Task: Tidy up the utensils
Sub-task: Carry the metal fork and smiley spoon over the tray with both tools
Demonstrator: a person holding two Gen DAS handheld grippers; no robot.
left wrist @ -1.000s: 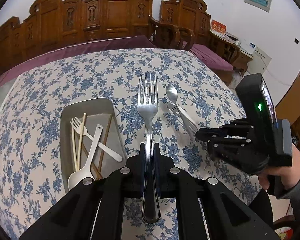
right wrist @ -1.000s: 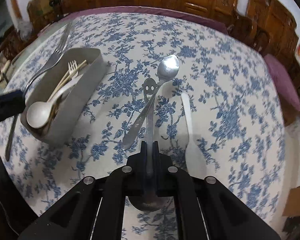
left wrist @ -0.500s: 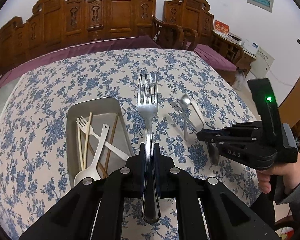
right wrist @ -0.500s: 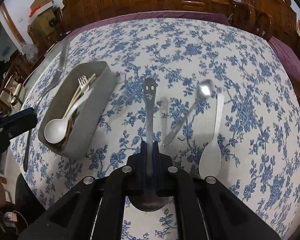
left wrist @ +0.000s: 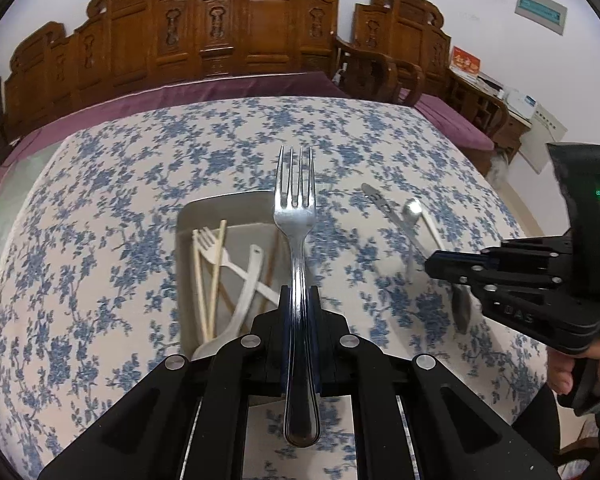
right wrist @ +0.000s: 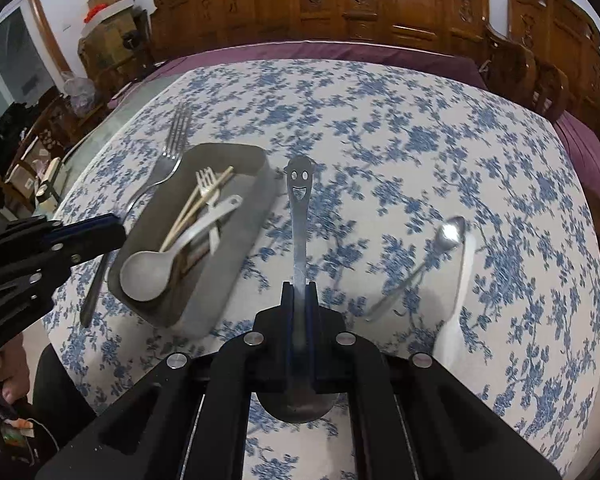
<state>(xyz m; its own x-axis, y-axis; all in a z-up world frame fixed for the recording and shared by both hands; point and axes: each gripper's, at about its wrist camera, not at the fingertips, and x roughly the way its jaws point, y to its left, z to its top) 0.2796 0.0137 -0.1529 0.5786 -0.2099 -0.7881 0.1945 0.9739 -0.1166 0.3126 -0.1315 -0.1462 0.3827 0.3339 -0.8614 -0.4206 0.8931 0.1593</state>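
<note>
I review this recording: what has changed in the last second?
Both claws moved toward the grey tray: the left claw carries the metal fork over it, the right claw lifted the smiley-handled spoon nearer it. Both grips unchanged; tray contents unchanged.

1. The left gripper [left wrist: 299, 300] was closed, its jaws clamped on a metal fork [left wrist: 295, 216] that pointed forward.
2. The right gripper [right wrist: 299, 296] was likewise closed, pinching the handle of a smiley-faced spoon [right wrist: 299, 200].
3. A hand [left wrist: 562, 372], probably the right, gripped the other gripper's handle.
</note>
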